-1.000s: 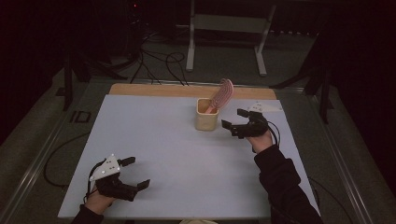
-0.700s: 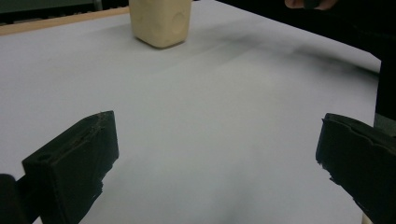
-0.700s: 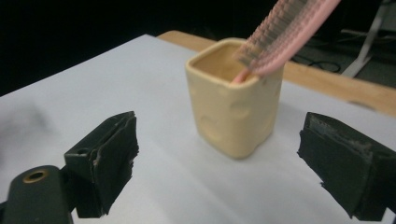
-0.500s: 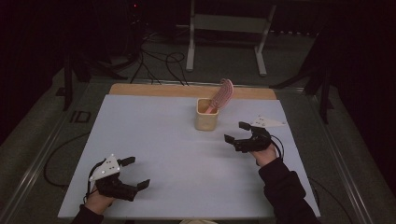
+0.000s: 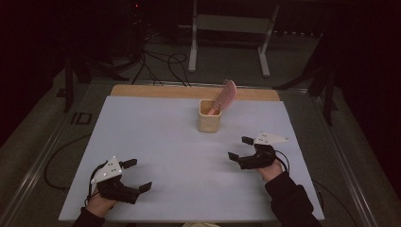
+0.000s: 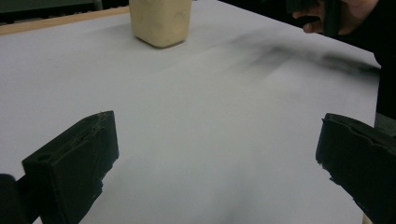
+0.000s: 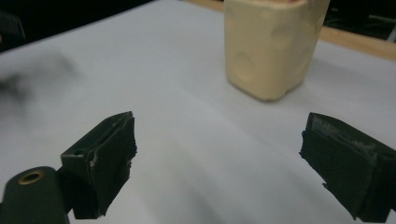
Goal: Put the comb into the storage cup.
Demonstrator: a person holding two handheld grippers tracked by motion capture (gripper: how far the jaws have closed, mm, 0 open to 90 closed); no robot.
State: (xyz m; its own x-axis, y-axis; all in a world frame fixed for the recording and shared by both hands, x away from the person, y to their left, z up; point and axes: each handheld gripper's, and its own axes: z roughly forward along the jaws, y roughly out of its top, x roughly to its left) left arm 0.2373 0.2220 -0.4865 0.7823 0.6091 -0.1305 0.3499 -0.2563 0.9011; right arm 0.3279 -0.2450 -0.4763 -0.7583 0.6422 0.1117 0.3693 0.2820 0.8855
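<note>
A cream cup (image 5: 209, 117) stands upright near the far middle of the white table (image 5: 156, 142), with a pink hairbrush (image 5: 226, 95) leaning out of it to the right. The cup (image 7: 268, 46) rises just ahead of my right gripper (image 7: 219, 163), whose jaws stand wide apart with nothing between them. In the high view my right gripper (image 5: 240, 148) hovers low, to the right of and nearer than the cup. Open and empty too, my left gripper (image 5: 137, 175) rests at the table's near left corner; from there the cup (image 6: 160, 21) shows far off.
A wooden strip (image 5: 189, 91) runs along the table's far edge. Behind it stand a metal stand (image 5: 227, 33) and loose cables (image 5: 156, 61) on the dark floor. The person's other hand (image 6: 336, 16) appears at the top right of the left gripper view.
My right gripper has drawn back from beside the cup toward the near right of the table, staying open. The left gripper has not moved.
</note>
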